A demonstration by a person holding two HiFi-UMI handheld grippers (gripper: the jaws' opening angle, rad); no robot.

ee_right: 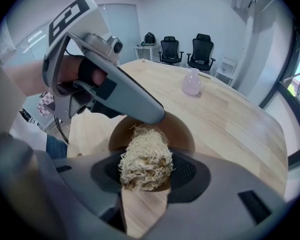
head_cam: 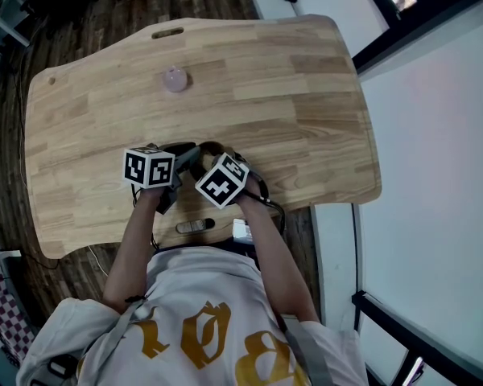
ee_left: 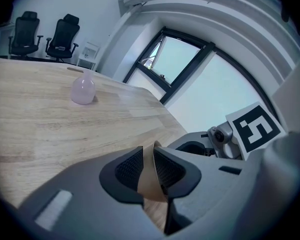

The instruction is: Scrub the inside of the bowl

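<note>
Now: left gripper [ee_left: 149, 158], jaws clamped on the thin rim wall of the brown bowl [ee_left: 151, 186]. Right gripper [ee_right: 147, 170], jaws closed on a straw-coloured fibre scrubber [ee_right: 144, 154]; bowl's inside lies just beyond its jaw tips. Pink flask [ee_right: 192, 85] stands farther ahead on the wooden table [ee_right: 230, 124].

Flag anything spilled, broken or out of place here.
Nothing stands out. The left gripper pinches the rim of the brown bowl, the right gripper holds a fibre scrubber, and the pink bottle stands upright farther back.
</note>
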